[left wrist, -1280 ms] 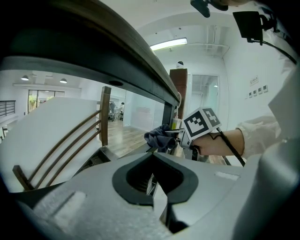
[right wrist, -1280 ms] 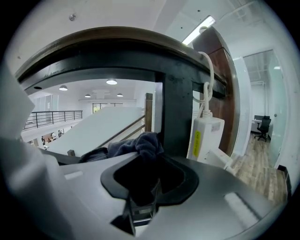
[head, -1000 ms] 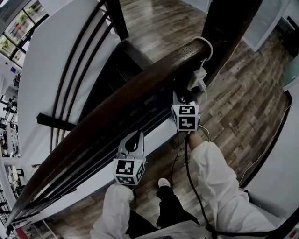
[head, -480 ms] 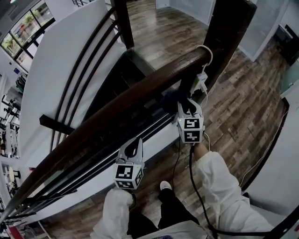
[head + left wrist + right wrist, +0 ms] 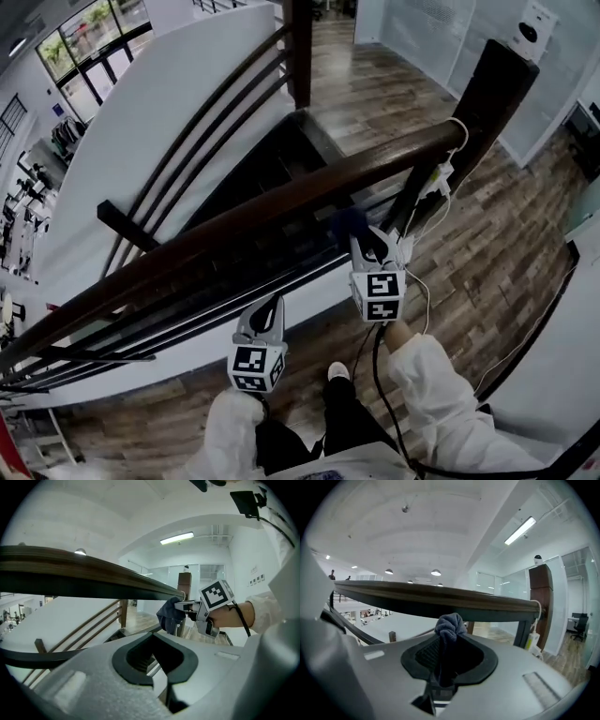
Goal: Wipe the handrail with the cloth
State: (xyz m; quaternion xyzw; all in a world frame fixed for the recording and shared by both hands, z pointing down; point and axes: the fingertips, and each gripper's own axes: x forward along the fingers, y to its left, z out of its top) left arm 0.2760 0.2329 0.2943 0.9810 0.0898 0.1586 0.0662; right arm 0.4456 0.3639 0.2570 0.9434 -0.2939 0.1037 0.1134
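Just under the dark wooden handrail (image 5: 281, 202), right gripper (image 5: 368, 242) fingers pinch a bunched dark-blue cloth (image 5: 450, 623); left gripper (image 5: 272, 306) fingers pressed together.

Head cam: above the handrail (image 5: 281, 211), facing steeply down. Both units sit low in frame, floor (image 5: 469, 253) far beneath them.

Left hand-held gripper (image 5: 269, 305) cam: mounted behind its own jaws, below the rail, looking along the rail's underside. The right hand-held gripper (image 5: 364, 239) shows beyond those jaws at mid-range.

Right hand-held gripper cam: same mount, tilted up. The rail crosses close above its jaws, with ceiling (image 5: 417, 527) behind.

Overlap: handrail, cloth (image 5: 345, 223) and the dark post (image 5: 492, 89) past the right hand-held gripper appear in all three views. The right hand-held gripper itself is in the head and left views.
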